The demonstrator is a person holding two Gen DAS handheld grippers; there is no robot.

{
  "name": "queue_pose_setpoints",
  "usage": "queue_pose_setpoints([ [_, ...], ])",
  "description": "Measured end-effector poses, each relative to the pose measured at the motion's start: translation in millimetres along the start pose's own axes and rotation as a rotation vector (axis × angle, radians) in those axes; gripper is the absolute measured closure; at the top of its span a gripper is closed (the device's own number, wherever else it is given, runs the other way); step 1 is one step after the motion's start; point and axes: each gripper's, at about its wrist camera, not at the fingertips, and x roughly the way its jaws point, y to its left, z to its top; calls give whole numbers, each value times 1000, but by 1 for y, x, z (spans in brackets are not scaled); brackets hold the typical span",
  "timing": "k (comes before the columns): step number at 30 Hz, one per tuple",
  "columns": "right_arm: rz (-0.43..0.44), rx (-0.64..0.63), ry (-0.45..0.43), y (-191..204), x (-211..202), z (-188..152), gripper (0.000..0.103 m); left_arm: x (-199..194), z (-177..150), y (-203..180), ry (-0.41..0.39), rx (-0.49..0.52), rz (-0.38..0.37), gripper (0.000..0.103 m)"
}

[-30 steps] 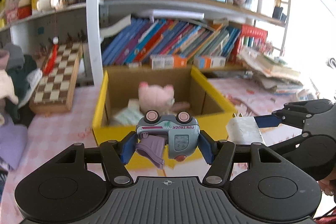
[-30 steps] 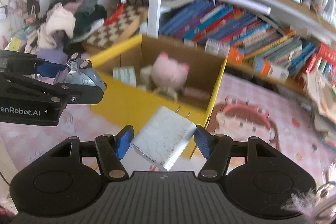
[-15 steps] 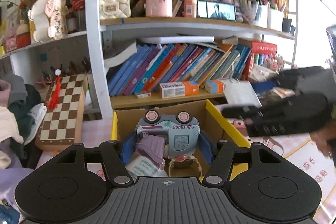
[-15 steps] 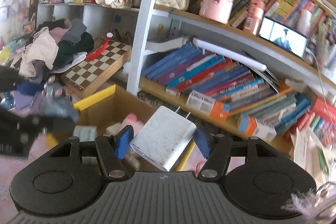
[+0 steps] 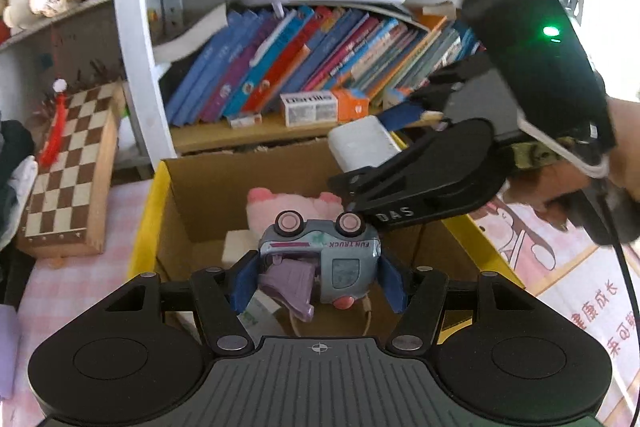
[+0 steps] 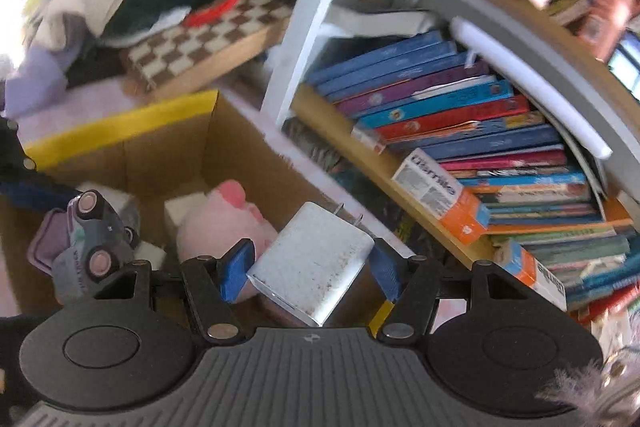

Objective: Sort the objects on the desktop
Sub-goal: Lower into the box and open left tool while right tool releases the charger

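A bookshelf (image 5: 320,67) packed with leaning books fills the upper frame, above a yellow-rimmed cardboard box (image 5: 152,211) at centre holding a pink plush toy (image 5: 292,203). The right gripper (image 6: 310,267), entering the left wrist view from the right, pinches a white charger (image 6: 316,263) by its flat sides, prongs pointing away, over the box's far right corner. Lower centre, the left gripper (image 5: 318,273) clamps a small toy truck (image 5: 320,255), wheels up, above the box opening. Both items look light, rigid and smooth, the charger likelier to slip; a hold across broad faces seems safest.
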Motion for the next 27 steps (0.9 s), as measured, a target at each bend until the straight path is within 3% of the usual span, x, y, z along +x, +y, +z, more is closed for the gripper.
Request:
queue_pose_setpoints([
  [8, 102, -153, 87, 6, 31, -4, 42, 25, -10, 0, 120, -34, -35, 41],
  [19, 143, -187, 134, -3, 36, -8, 42, 31, -10, 2, 150, -60, -65, 41],
  [20, 147, -190, 139, -4, 37, -8, 43, 30, -11, 2, 150, -59, -65, 41],
  [22, 154, -197, 147, -6, 38, -9, 57, 31, -10, 2, 150, -58, -63, 40],
  [27, 152, -221, 203, -3, 50, -19, 60, 33, -9, 4, 153, -62, -62, 40],
])
